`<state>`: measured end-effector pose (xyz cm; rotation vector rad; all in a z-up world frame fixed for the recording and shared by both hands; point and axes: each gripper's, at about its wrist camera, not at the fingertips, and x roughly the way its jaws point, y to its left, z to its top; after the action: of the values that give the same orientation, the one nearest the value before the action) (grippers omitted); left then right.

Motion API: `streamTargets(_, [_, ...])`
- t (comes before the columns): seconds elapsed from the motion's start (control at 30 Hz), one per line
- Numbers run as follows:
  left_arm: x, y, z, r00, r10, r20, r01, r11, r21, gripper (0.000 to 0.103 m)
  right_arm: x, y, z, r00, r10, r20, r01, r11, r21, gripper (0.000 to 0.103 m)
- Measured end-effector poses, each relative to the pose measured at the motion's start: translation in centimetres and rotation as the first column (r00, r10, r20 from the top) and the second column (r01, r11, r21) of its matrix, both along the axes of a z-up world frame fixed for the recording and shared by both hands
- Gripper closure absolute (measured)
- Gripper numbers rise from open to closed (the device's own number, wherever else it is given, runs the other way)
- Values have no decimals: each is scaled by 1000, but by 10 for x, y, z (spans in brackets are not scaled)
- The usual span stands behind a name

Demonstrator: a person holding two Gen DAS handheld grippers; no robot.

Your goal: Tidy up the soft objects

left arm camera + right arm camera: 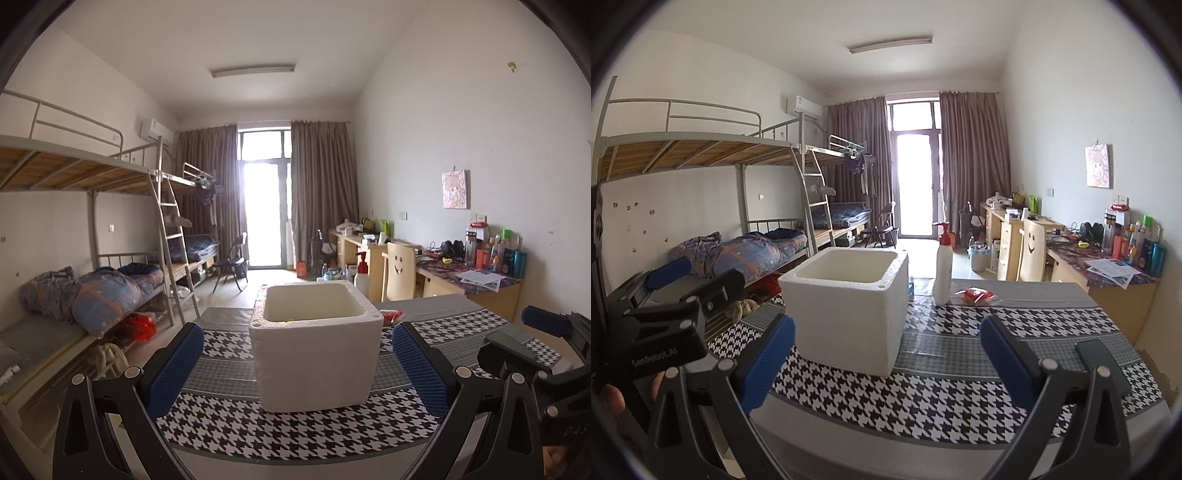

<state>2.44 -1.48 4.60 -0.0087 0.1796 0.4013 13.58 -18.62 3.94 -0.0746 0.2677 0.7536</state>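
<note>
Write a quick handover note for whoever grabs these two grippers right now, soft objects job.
Left gripper: open, empty, aimed at the white foam box.
Right gripper: open, empty, just right of the box.
The box stands upright on the houndstooth tablecloth; something yellow shows at its bottom, the rest of the inside is hidden.
A red packet lies on the table behind the box, beside a white pump bottle.
Done: cannot tell beyond the yellow item in the box.
Left: probably the red packet, if it counts as soft.

white walls | bunk beds (pixel 92 177) left | desks (pixel 480 280) right | curtained bright balcony door (pixel 264 206)
</note>
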Motion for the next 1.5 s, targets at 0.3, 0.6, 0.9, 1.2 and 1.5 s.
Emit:
streamTargets(0.3, [-22, -8, -3, 1000, -8, 25, 7, 1000, 28, 1, -23, -7, -8, 999, -13, 29, 13, 1000, 11, 1])
streamTargets(0.6, [-33, -11, -8, 999, -18, 31, 16, 999, 45, 1, -37, -9, -16, 999, -23, 36, 22, 1000, 22, 1])
streamTargets(0.9, [-36, -8, -13, 999, -17, 32, 15, 999, 48, 1, -43, -9, -20, 999, -34, 32, 34, 999, 23, 1])
streamTargets(1.2, [-42, -7, -17, 999, -16, 43, 13, 998, 57, 1, -45, -13, -25, 999, -27, 28, 26, 999, 33, 1])
streamTargets(1.5, [-45, -7, -20, 999, -18, 50, 15, 998, 58, 1, -45, -18, -28, 999, -38, 31, 37, 998, 50, 1])
